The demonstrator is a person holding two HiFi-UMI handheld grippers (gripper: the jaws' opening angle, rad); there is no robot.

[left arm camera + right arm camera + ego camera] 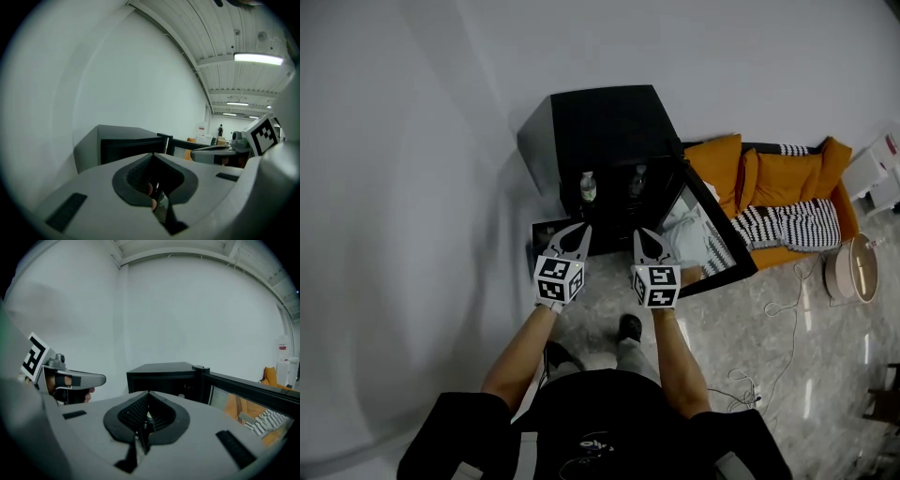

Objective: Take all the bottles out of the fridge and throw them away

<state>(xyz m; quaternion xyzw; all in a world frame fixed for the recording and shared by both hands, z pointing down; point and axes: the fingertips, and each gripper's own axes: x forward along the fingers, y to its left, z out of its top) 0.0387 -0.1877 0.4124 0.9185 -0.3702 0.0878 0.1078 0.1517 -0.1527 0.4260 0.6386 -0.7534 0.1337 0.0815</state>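
While door (717, 225) stands open | left gripper (584, 230), right gripper (639, 233) closed, seemingly clear

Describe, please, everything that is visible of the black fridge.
The fridge is a small black box with a matte top. It stands on the floor, close to the white wall. Its glass-paned door is swung wide open to the picture's right. Two bottles stand inside, near the front.
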